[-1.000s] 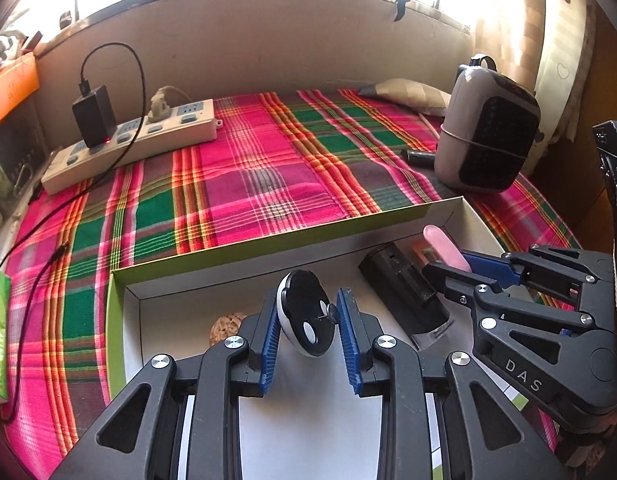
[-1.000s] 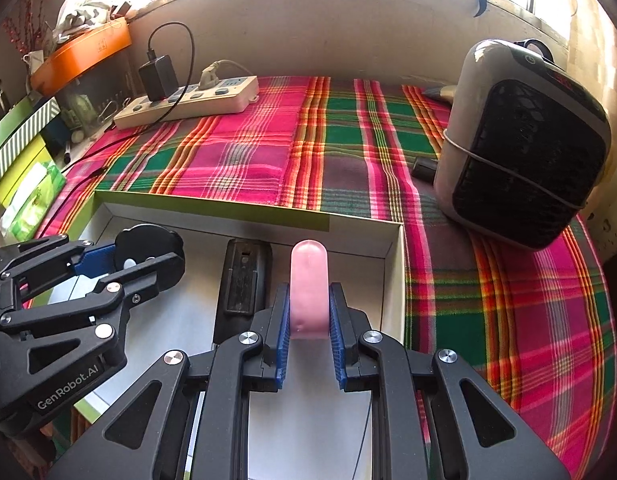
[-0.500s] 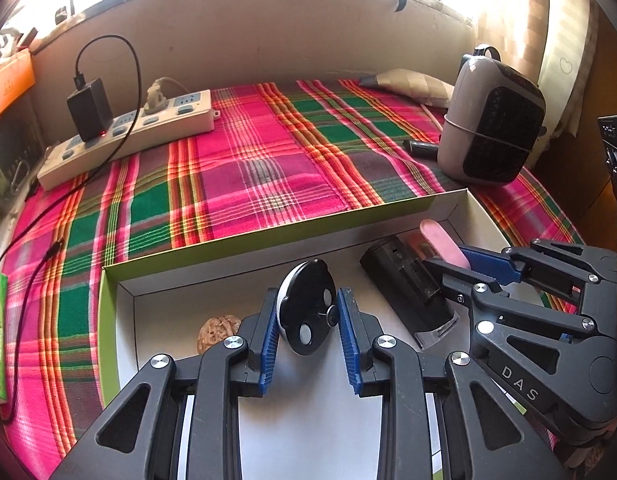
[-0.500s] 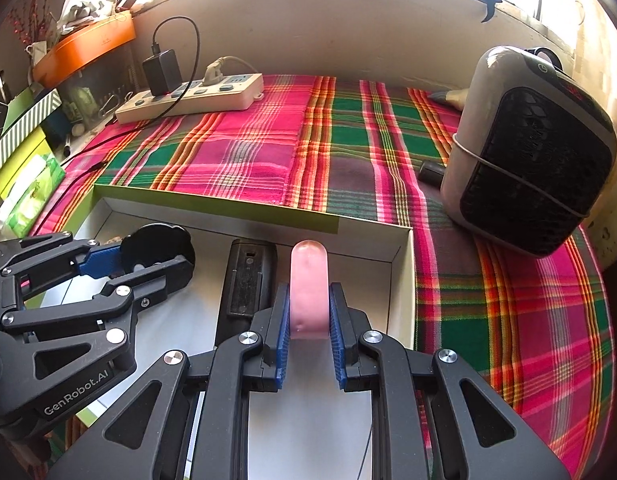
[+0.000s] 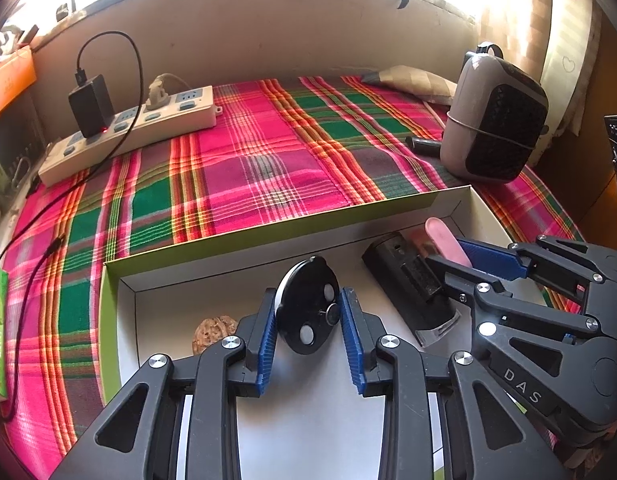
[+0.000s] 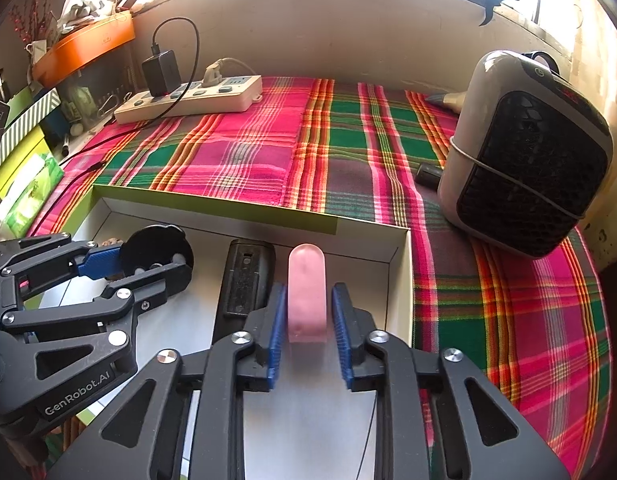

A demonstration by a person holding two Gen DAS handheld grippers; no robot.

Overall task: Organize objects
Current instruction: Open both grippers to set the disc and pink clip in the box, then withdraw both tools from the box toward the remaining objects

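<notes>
Plaid-covered bench (image 5: 244, 168): the central stretch is open and passable. A power strip (image 5: 128, 132) with its trailing cable blocks the far-left edge; a fan heater (image 6: 524, 152) blocks the right. Inside the shallow box (image 6: 400, 280), a black case (image 6: 246, 280), pink piece (image 6: 306, 288), black disc (image 5: 306, 312) and walnut (image 5: 212, 332) leave narrow gaps. The near box floor is bare.

Both pairs of jaws have just been opening. The left gripper (image 5: 310, 316) has let go of the round black disc with white dots (image 5: 307, 307), which has sunk lower toward the white box floor (image 5: 308, 420). The right gripper (image 6: 308, 312) now shows gaps beside the pink rounded bar (image 6: 307, 292).
</notes>
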